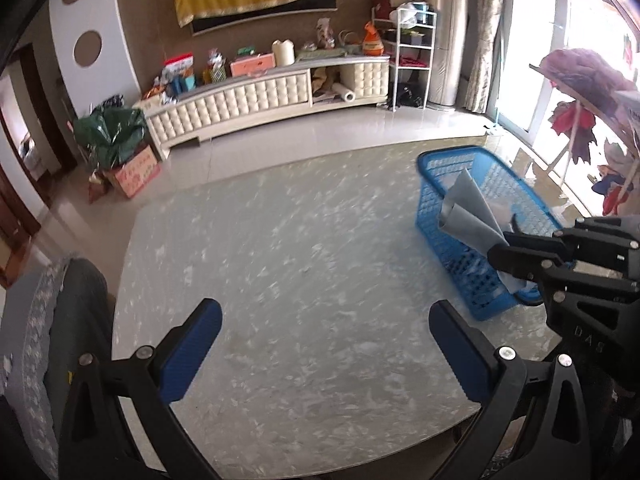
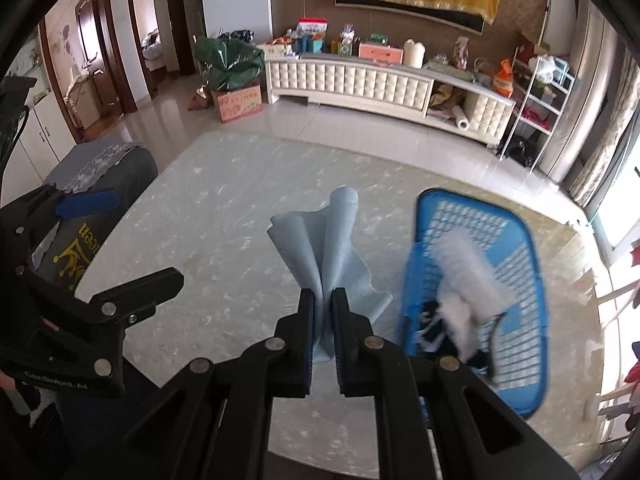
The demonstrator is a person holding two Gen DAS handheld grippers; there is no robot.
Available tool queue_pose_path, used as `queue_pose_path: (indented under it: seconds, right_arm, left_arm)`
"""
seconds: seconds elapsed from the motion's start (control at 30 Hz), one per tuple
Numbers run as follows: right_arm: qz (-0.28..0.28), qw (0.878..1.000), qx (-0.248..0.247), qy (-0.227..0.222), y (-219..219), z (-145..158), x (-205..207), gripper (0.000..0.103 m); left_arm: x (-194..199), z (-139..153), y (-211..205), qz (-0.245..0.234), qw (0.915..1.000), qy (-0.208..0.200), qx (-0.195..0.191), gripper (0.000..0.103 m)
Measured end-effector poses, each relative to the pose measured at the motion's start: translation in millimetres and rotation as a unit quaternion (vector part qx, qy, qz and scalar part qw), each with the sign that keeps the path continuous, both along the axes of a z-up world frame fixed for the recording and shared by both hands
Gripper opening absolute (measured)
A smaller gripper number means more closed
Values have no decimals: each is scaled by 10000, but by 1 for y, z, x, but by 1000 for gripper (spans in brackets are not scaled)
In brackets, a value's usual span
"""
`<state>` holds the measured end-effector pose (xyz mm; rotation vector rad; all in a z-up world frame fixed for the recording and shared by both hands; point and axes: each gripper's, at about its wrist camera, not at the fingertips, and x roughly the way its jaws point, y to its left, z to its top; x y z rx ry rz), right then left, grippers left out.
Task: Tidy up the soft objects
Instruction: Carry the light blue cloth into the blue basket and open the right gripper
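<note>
My right gripper (image 2: pixel 322 300) is shut on a pale blue cloth (image 2: pixel 324 244) that fans out above the marble table (image 2: pixel 240 240). In the left wrist view the same cloth (image 1: pixel 468 212) hangs from the right gripper (image 1: pixel 496 250) over the near side of the blue basket (image 1: pixel 440 216). The blue basket (image 2: pixel 516 264) stands at the table's right and holds a white fluffy item (image 2: pixel 468 268) and a dark item. My left gripper (image 1: pixel 326 328) is open above the bare table (image 1: pixel 300 248), with nothing between its blue pads (image 1: pixel 192 352).
A chair with a grey patterned cover (image 2: pixel 104 184) stands at the table's left edge. Beyond the table lie a tiled floor, a long cream cabinet (image 1: pixel 248 100) with clutter, a white shelf rack (image 1: pixel 412 52) and a cardboard box (image 2: pixel 238 104).
</note>
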<state>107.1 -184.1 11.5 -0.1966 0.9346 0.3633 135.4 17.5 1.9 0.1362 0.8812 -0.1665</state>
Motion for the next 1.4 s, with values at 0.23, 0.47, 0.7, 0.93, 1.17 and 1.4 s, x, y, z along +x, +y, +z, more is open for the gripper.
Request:
queue_pose_path:
  seconds: [0.23, 0.47, 0.7, 0.93, 1.17, 1.4]
  right_arm:
    - [-192, 9992, 103, -343, -33, 16, 0, 8]
    - [-420, 9977, 143, -508, -62, 18, 2, 8]
    - [-598, 9972, 170, -421, -85, 8, 11, 8]
    - [-862, 9958, 247, -183, -105, -10, 22, 9]
    - [-985, 9947, 238, 158, -110, -33, 34, 9]
    - [-1043, 9930, 262, 497, -106, -54, 44, 9]
  left_arm:
    - [1, 22, -38, -272, 9994, -193, 67, 103]
    - [11, 36, -80, -571, 9976, -384, 97, 103]
    - [35, 20, -115, -770, 9966, -207, 228, 103]
    - [48, 5, -137, -963, 9950, -43, 274, 103]
    - [68, -10, -140, -935, 9951, 69, 310, 103]
    - [91, -34, -133, -804, 9957, 351, 301, 103]
